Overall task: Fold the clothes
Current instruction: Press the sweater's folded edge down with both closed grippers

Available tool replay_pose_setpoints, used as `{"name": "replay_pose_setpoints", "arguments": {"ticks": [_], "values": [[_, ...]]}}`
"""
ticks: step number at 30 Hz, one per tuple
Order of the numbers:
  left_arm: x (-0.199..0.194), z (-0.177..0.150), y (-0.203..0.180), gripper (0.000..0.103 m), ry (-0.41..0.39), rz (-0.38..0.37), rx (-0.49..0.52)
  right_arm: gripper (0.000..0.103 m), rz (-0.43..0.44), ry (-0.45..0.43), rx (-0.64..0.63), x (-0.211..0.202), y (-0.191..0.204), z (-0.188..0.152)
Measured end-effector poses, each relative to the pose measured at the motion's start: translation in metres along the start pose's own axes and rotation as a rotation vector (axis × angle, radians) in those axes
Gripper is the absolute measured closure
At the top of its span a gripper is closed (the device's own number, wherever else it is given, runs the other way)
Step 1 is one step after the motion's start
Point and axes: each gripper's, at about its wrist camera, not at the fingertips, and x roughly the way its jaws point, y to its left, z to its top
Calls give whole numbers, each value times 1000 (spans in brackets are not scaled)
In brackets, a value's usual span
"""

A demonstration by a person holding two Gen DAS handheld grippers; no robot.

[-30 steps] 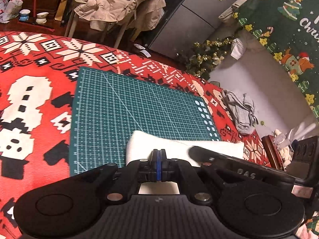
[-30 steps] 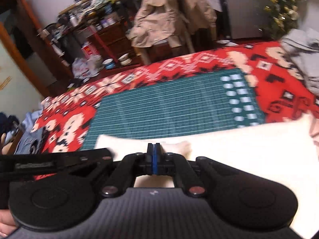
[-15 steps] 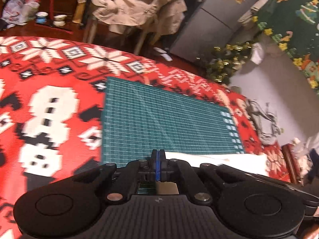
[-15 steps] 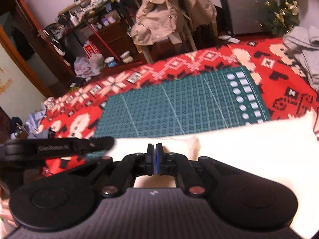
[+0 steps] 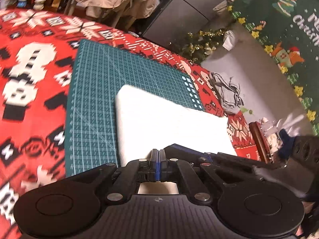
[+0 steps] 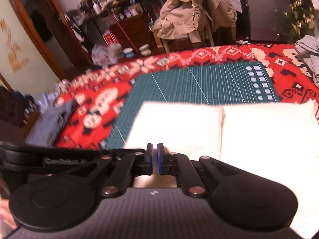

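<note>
Left claw: my left gripper (image 5: 159, 153) has its blue-faced fingers pressed flat together over the near edge of the folded white cloth (image 5: 169, 119); whether any fabric is pinched between them I can't make out, the tips hide it
Right claw: my right gripper (image 6: 155, 147) shows a thin slit of daylight between the pads, so just barely parted; it sits over the cloth's near edge and I can't tell if it is touching
Cloth: lying flat on the dark green gridded cutting mat (image 5: 95, 91), with its right end running off the mat onto the red patterned tablecloth (image 5: 30, 79); from the right wrist I see a seam or fold line splitting it into two panels, the right one blown out by glare
Hidden: the cloth's near edge is covered by both gripper bodies in both views
Other gripper: in the left wrist view the right unit's black body crosses the lower right, blurred
Background: a grey crumpled garment (image 5: 227, 93) sits at the table's far right edge, a beige coat draped on a chair (image 6: 195, 12) stands behind the table
Blur: the left side of the right wrist view is smeared
</note>
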Motion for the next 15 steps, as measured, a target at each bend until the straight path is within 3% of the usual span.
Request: {"name": "replay_pose_setpoints", "arguments": {"ticks": [8,15], "values": [[-17,-16,-5,103,9,-21,3,95,7,24,-40,-25,6,-13],[-23,-36,-3,102,53,3,29,96,10,42,-79,-30,6,-35]]}}
